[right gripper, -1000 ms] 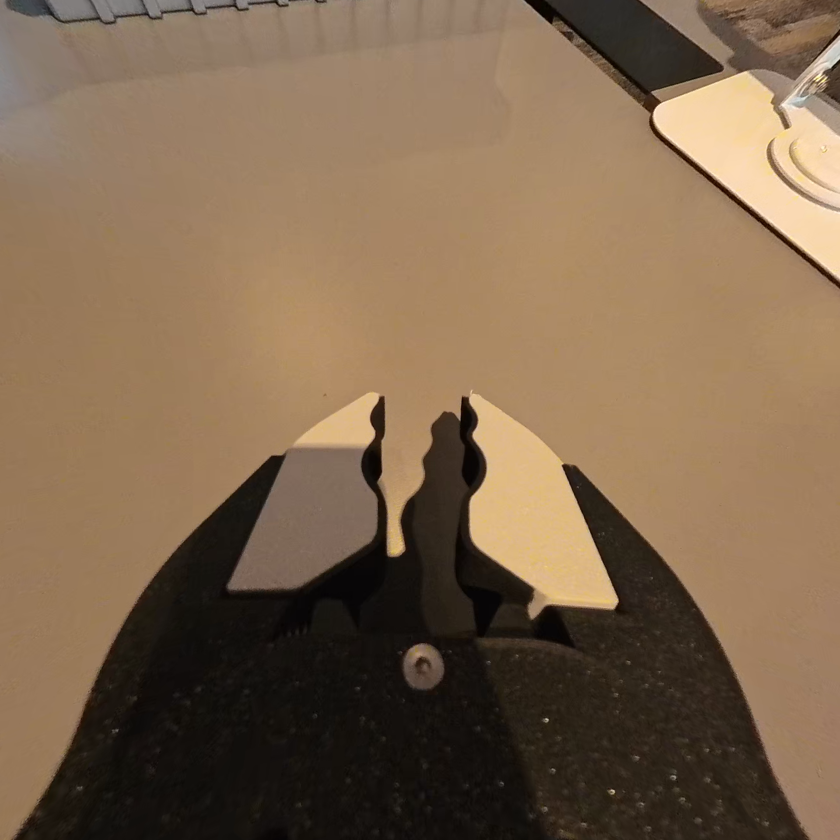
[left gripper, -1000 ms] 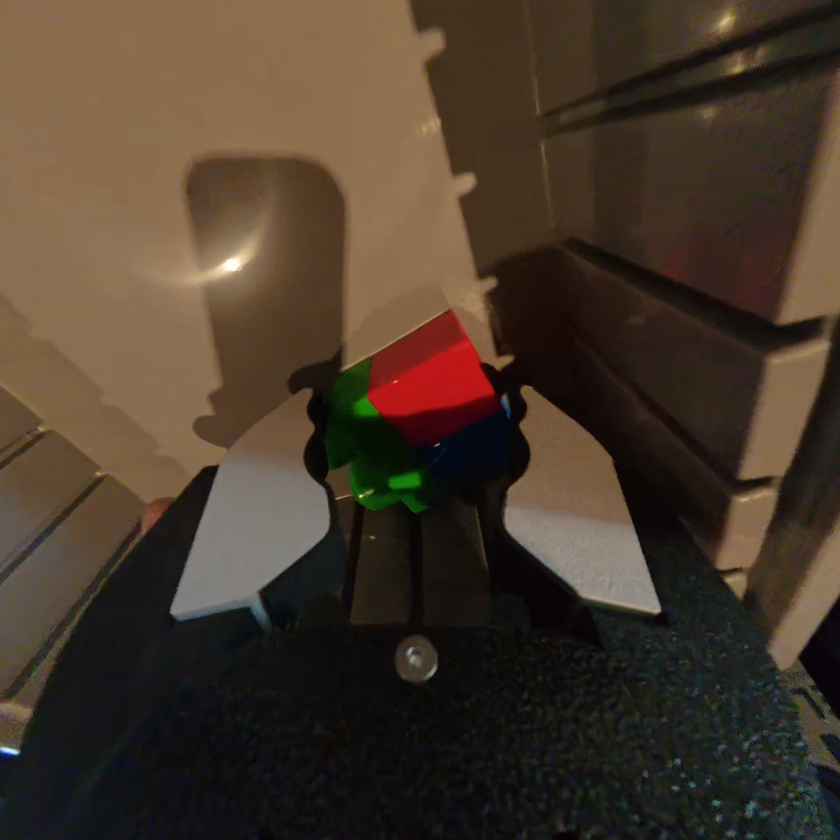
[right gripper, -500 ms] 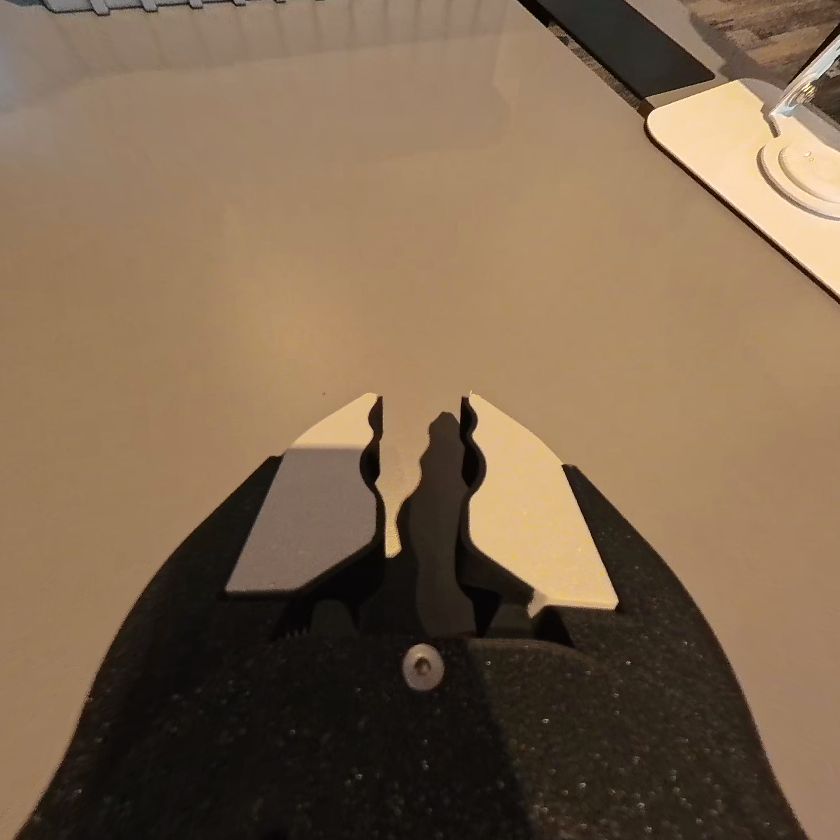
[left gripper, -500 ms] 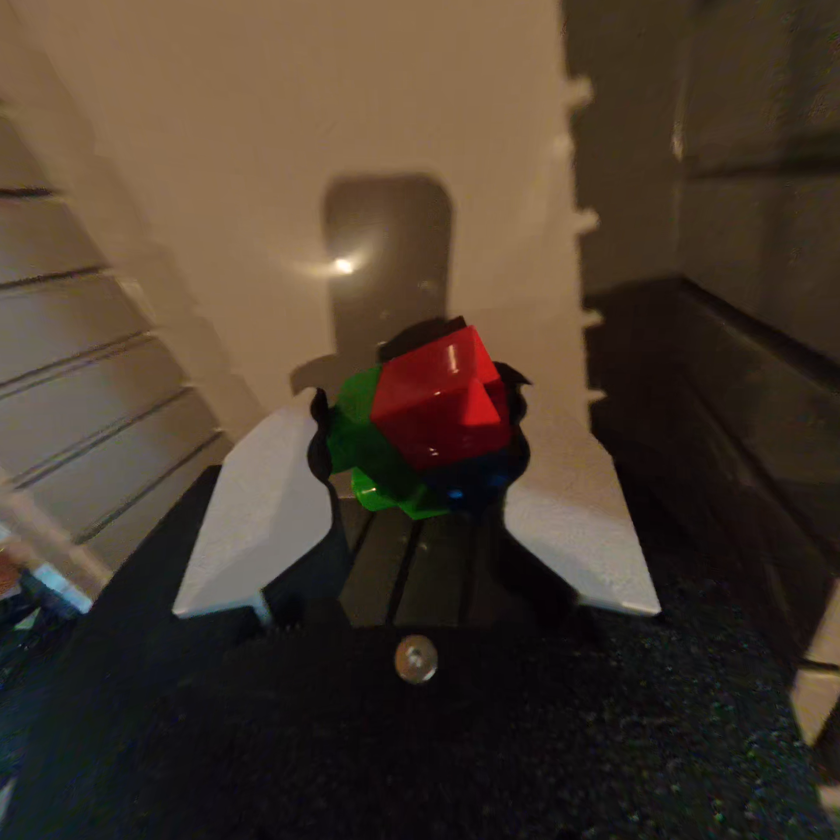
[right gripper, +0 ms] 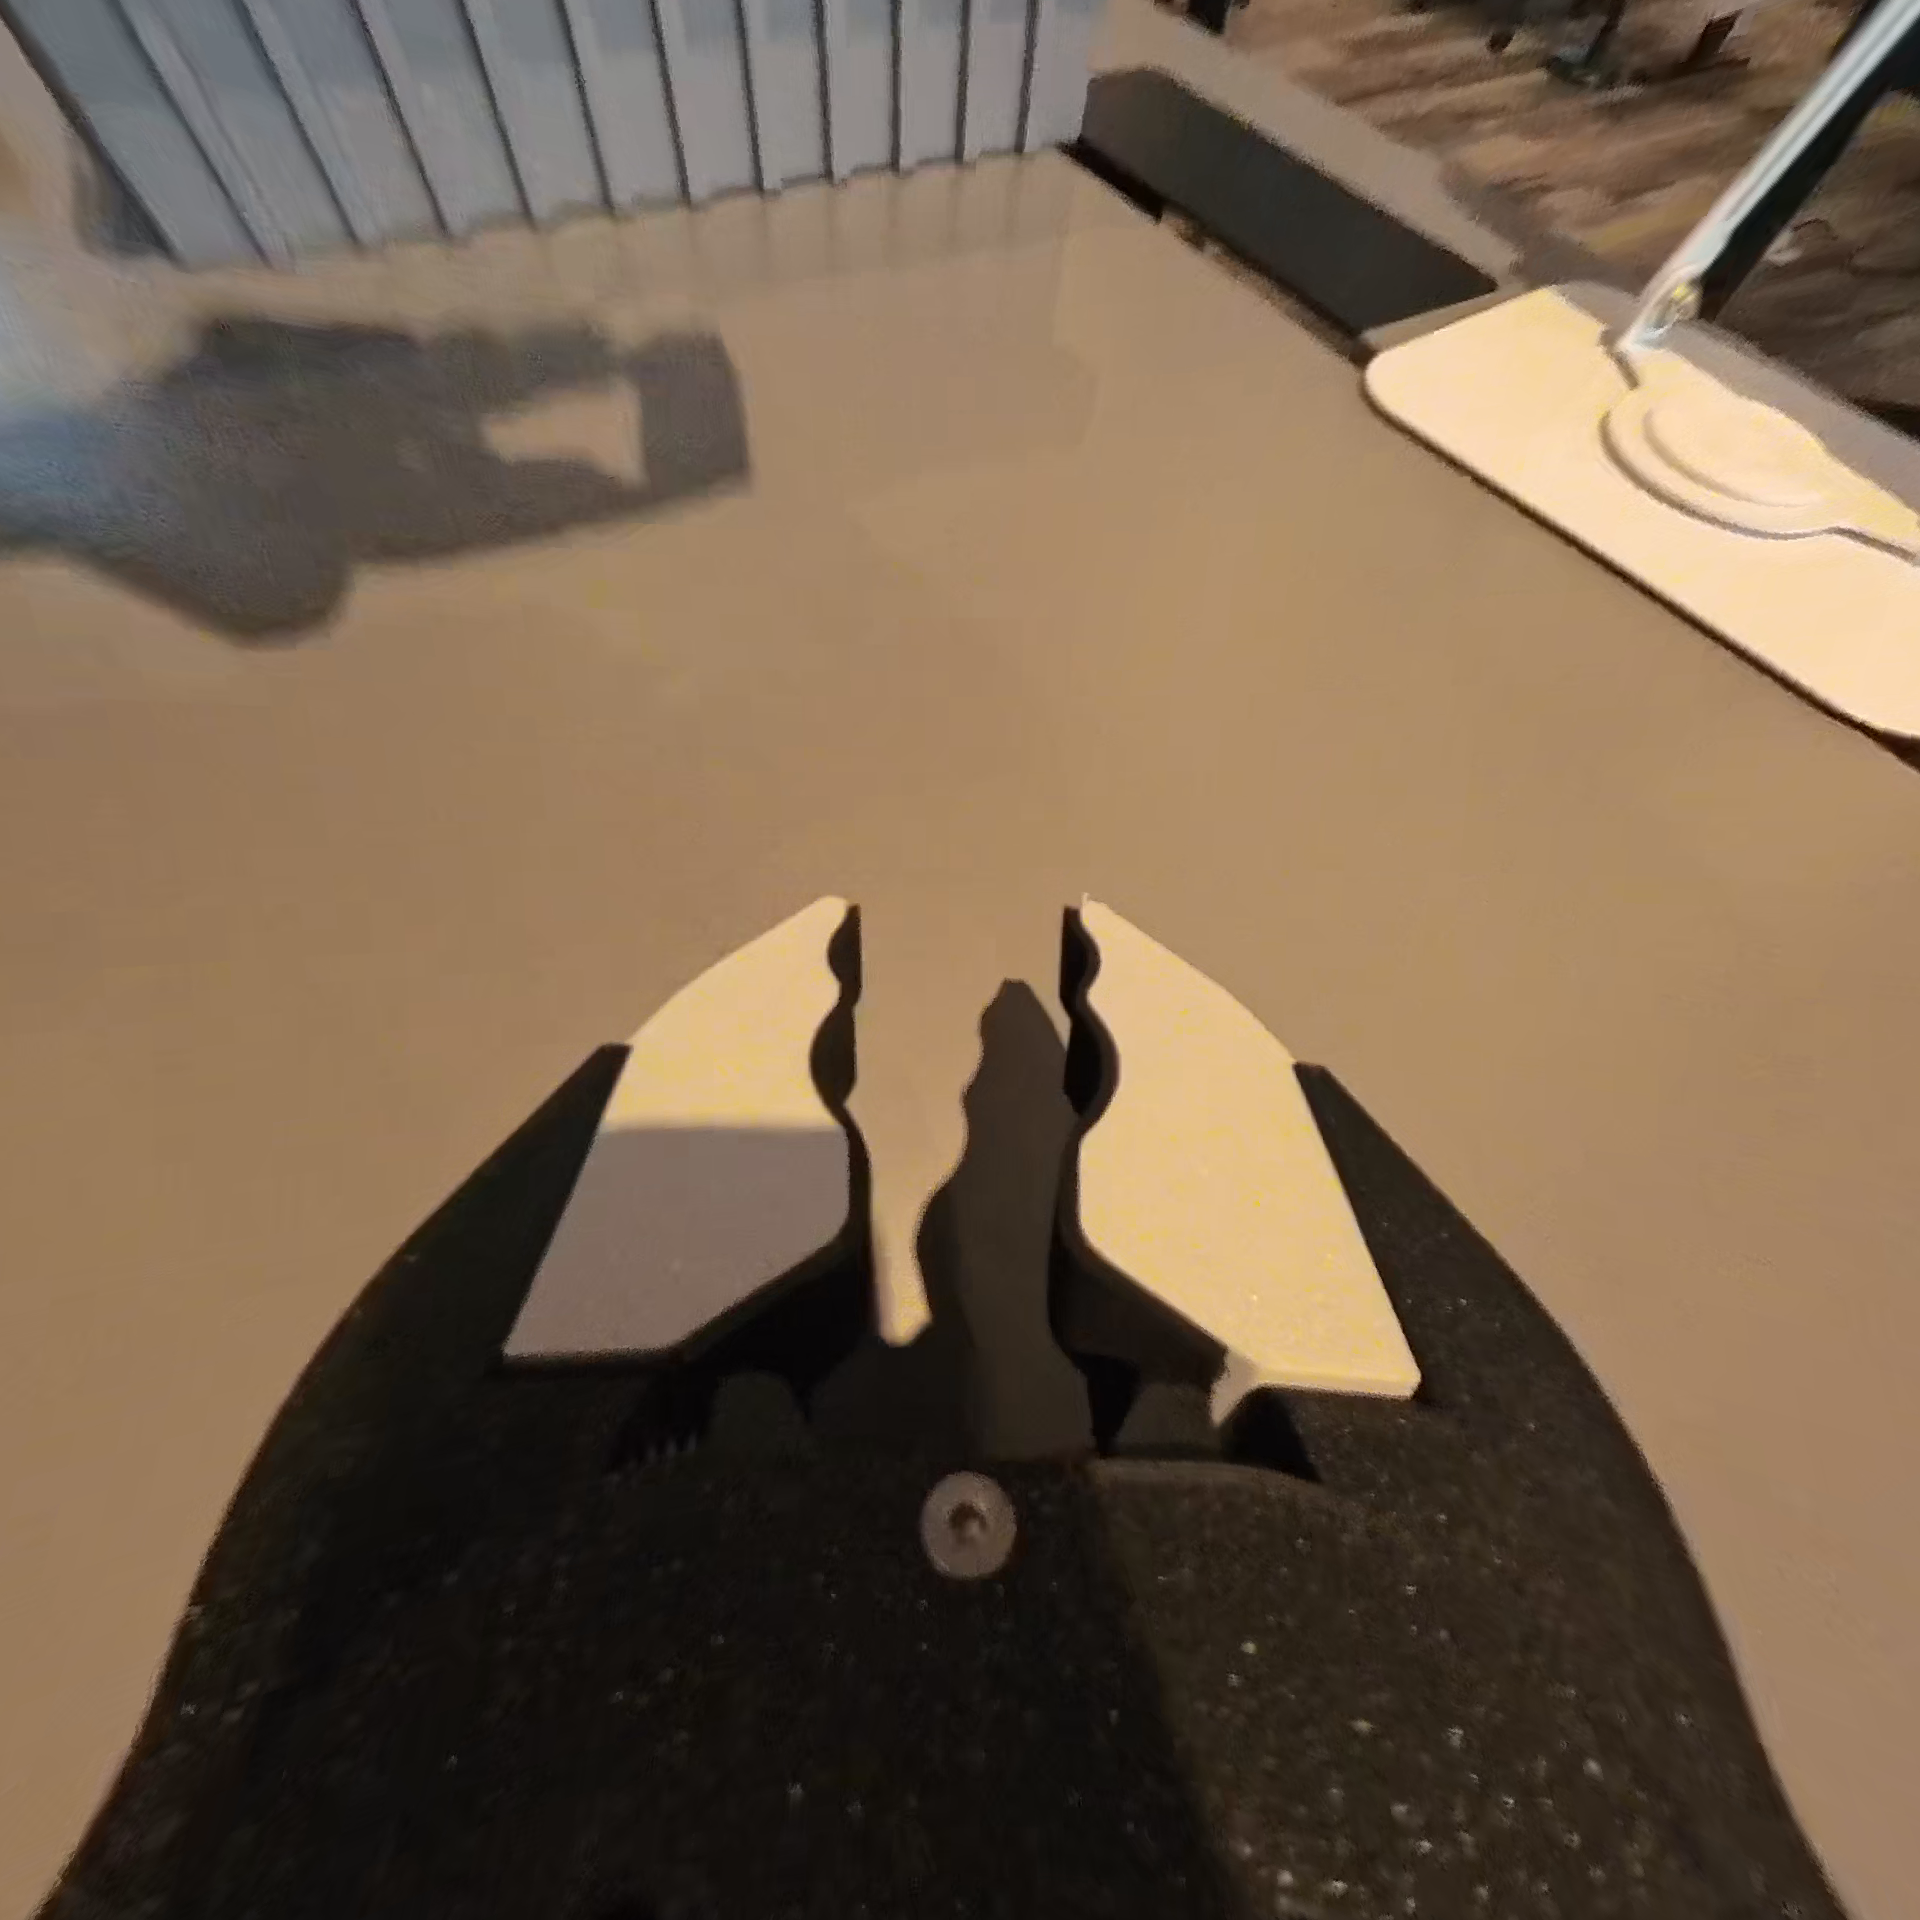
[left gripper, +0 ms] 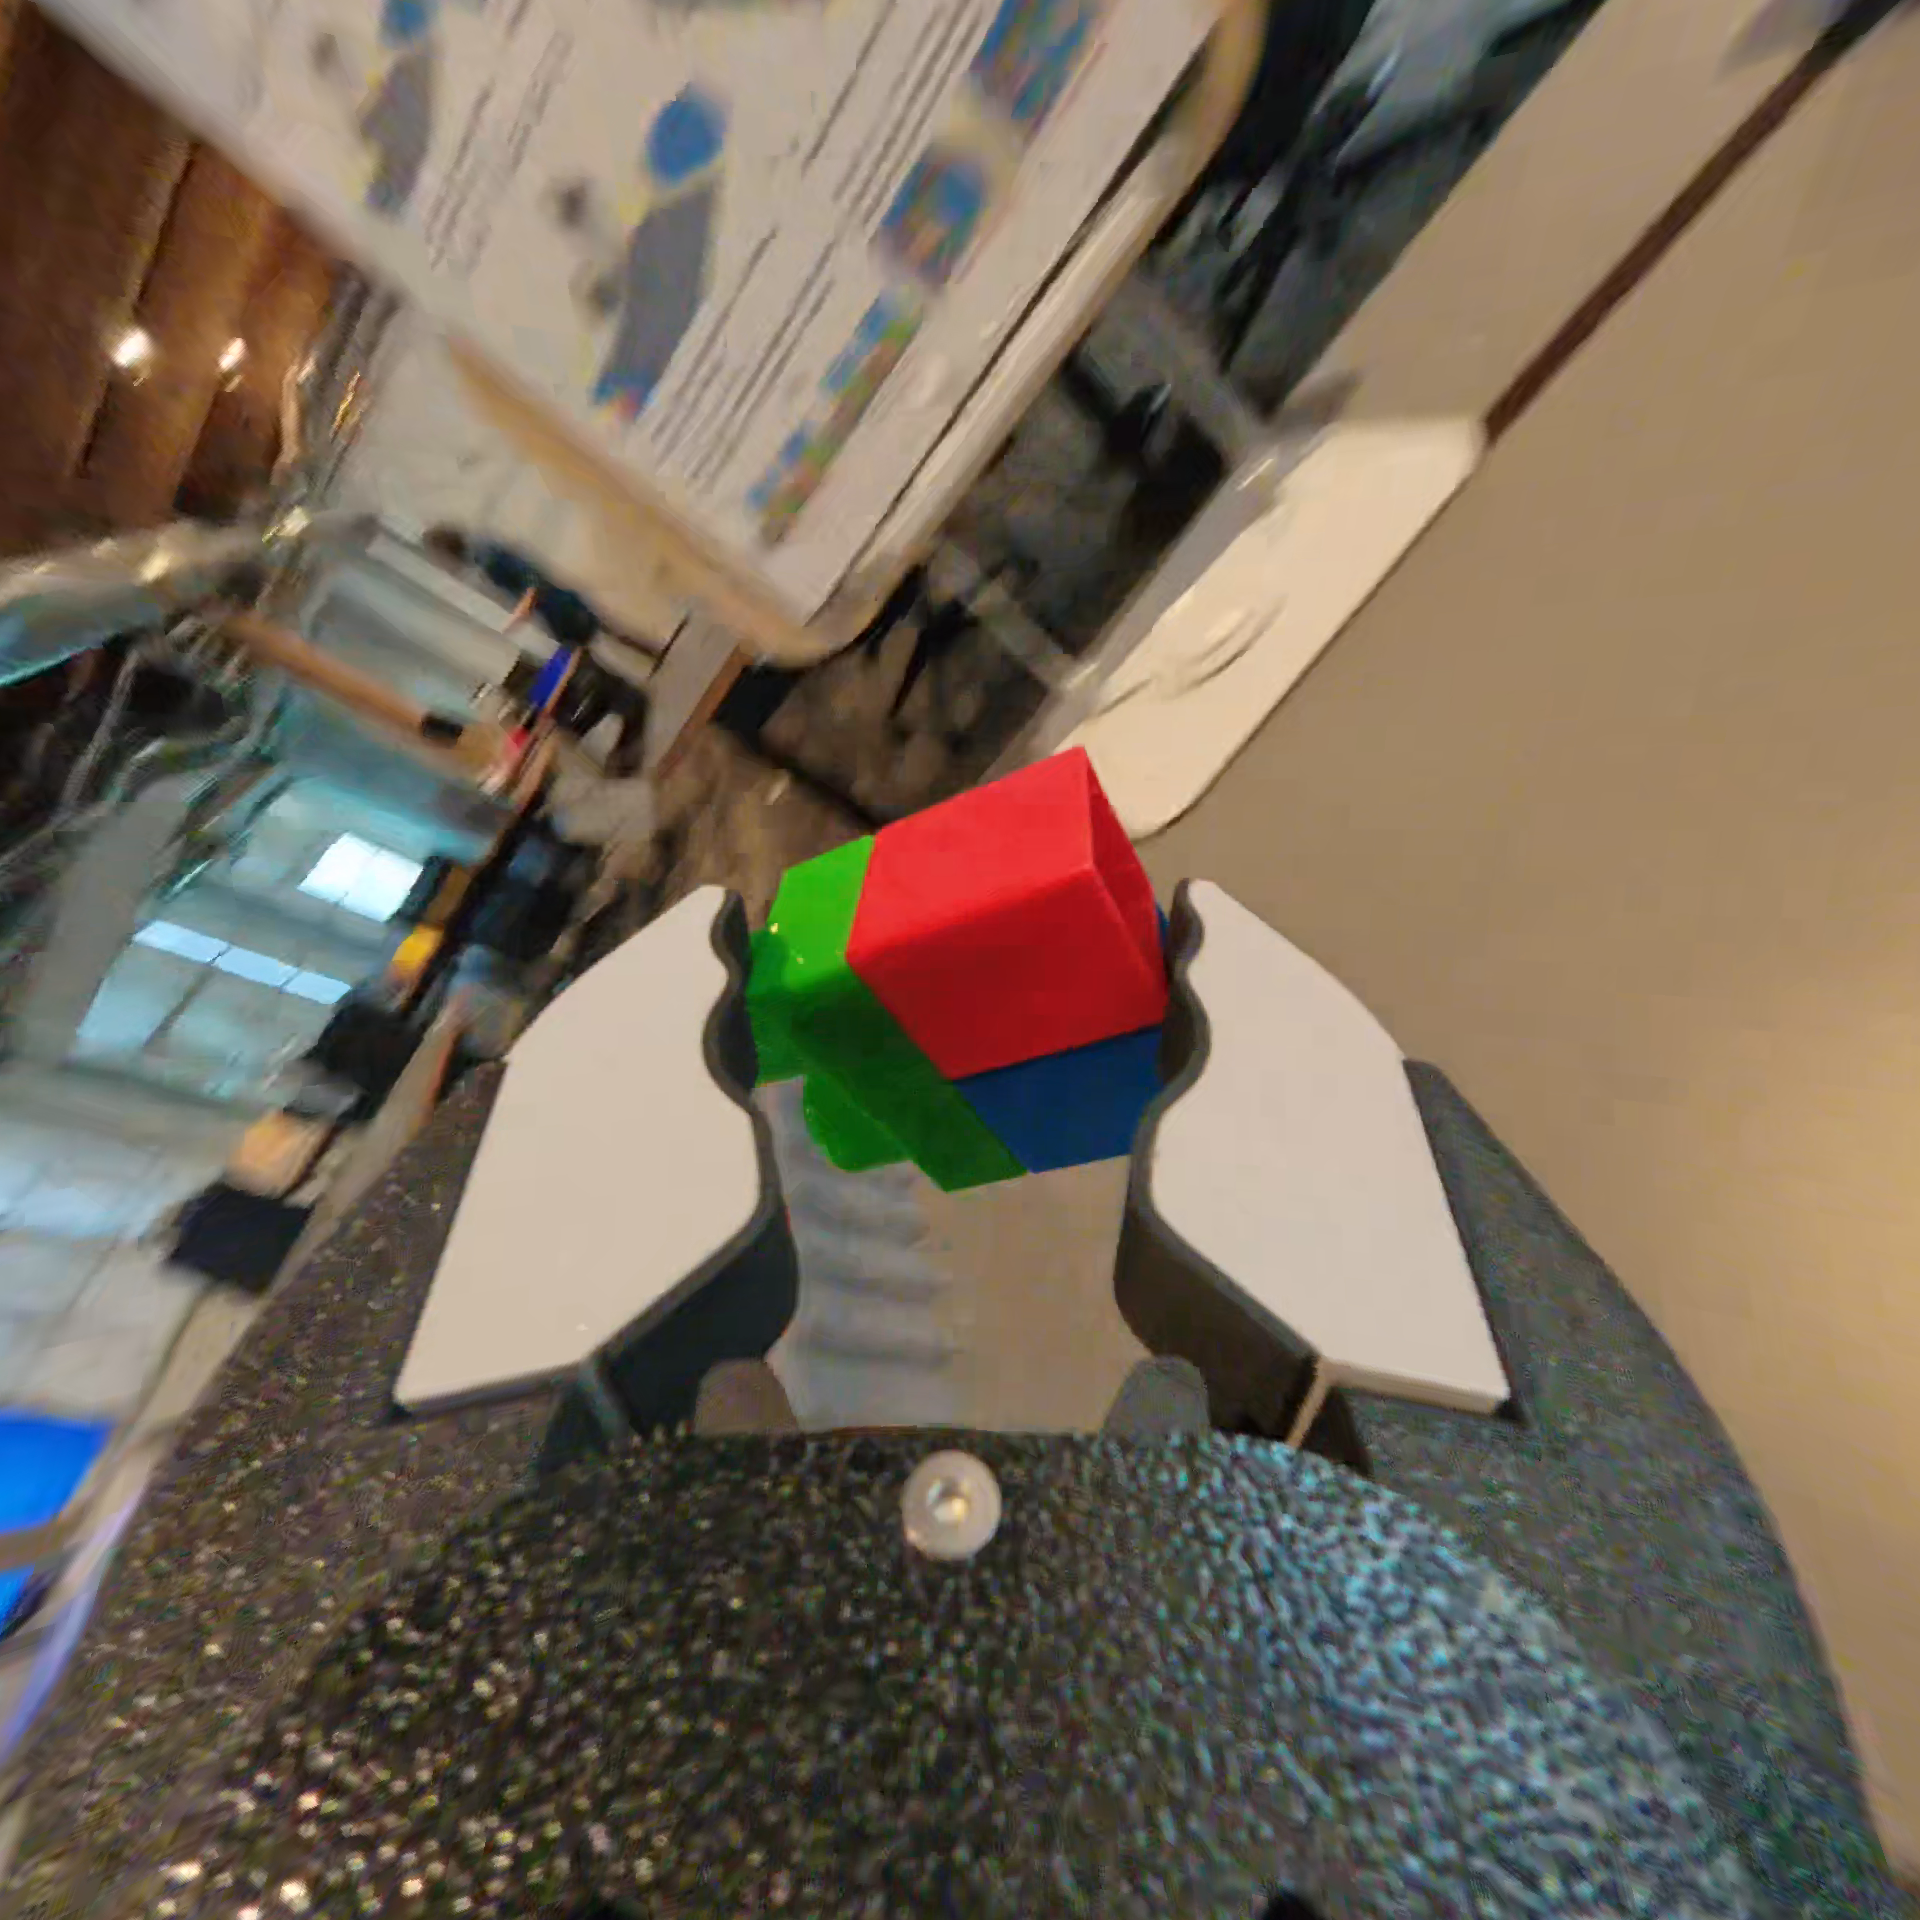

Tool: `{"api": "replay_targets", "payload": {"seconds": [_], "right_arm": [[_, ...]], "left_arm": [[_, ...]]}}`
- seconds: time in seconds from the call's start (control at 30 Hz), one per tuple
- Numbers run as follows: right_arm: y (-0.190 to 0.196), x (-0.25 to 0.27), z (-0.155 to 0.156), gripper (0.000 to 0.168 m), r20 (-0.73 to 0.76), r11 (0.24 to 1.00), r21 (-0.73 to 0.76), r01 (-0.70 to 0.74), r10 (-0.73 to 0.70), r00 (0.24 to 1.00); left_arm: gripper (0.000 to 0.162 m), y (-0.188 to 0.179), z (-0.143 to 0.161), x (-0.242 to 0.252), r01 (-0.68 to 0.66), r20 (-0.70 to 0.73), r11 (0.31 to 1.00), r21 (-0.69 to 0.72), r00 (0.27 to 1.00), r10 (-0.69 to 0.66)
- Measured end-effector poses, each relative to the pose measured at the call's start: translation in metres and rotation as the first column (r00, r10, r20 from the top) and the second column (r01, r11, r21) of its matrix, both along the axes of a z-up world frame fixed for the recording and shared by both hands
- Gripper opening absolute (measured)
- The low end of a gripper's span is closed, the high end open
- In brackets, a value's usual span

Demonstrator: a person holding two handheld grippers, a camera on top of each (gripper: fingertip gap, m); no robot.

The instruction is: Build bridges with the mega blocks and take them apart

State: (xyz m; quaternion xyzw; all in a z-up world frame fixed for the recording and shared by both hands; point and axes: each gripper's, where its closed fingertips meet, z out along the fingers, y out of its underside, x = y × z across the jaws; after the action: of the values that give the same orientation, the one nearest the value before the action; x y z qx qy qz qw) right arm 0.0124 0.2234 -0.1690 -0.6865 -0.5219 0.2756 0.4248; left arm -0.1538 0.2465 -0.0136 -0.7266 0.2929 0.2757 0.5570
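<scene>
While my left gripper grips the joined blocks, a red block over a blue block with a green block along their side, the cluster rides in the air between the pads, tilted, well clear of the table. My right gripper hangs over bare tabletop with its jaws parted and nothing between them. Beyond it lie a white lamp base and a ribbed grey panel at the far edge. To take this apart well, I judge I should level the cluster first, then bring the right gripper onto the red block alone and pull straight off the studs, holding the left firm so nothing twists loose.
</scene>
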Motion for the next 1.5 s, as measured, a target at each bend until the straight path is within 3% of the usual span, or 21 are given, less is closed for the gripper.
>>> {"api": "replay_targets", "payload": {"seconds": [0.07,0.17,0.33,0.53,0.77,0.83,1.13,1.27,1.37,1.43,1.5], "right_arm": [[0.006,0.007,0.012,0.040,-0.102,0.999,-0.040,0.030,-0.034,0.994],[0.019,0.025,0.032,0.043,-0.263,0.991,-0.114,0.064,-0.092,0.960],[0.022,0.042,0.058,0.058,-0.425,0.978,-0.206,-0.045,-0.048,0.904],[-0.002,0.026,0.061,0.072,-0.378,0.989,-0.094,-0.116,0.072,0.923],[-0.009,0.014,0.049,0.066,-0.259,0.996,-0.046,-0.075,0.061,0.964],[-0.009,0.016,0.048,0.041,-0.244,0.997,-0.018,-0.071,0.064,0.968],[-0.001,0.021,0.044,0.037,-0.158,1.000,0.015,0.009,-0.007,0.987],[0.005,0.027,0.050,0.037,-0.192,1.000,0.012,0.012,-0.010,0.981],[-0.002,0.030,0.066,0.037,-0.291,0.997,0.018,-0.069,0.071,0.954],[-0.012,0.031,0.076,0.037,-0.351,0.988,0.038,-0.149,0.153,0.924],[-0.025,0.031,0.085,0.037,-0.391,0.970,0.070,-0.234,0.243,0.888]], "left_arm": [[0.075,0.015,-0.032,0.068,0.123,0.088,0.992,0.027,0.988,-0.125],[0.075,0.021,-0.073,0.127,0.201,0.176,0.978,0.053,0.962,-0.207],[0.075,0.003,-0.087,0.159,0.322,0.033,0.944,0.076,0.945,-0.325],[0.076,-0.002,-0.097,0.165,0.367,-0.187,0.927,0.082,0.919,-0.347],[0.075,-0.014,-0.102,0.197,0.451,-0.382,0.889,0.074,0.836,-0.393],[0.076,-0.015,-0.104,0.202,0.456,-0.394,0.887,0.070,0.830,-0.395],[0.079,-0.017,-0.113,0.201,0.524,-0.331,0.852,0.022,0.808,-0.488],[0.079,-0.031,-0.108,0.194,0.624,-0.155,0.781,0.002,0.772,-0.616],[0.077,-0.043,-0.086,0.185,0.703,0.188,0.707,0.079,0.686,-0.703],[0.071,-0.053,-0.069,0.183,0.763,0.510,0.627,0.155,0.482,-0.712],[0.068,-0.057,-0.052,0.178,0.776,0.707,0.576,0.256,0.256,-0.660]]}}
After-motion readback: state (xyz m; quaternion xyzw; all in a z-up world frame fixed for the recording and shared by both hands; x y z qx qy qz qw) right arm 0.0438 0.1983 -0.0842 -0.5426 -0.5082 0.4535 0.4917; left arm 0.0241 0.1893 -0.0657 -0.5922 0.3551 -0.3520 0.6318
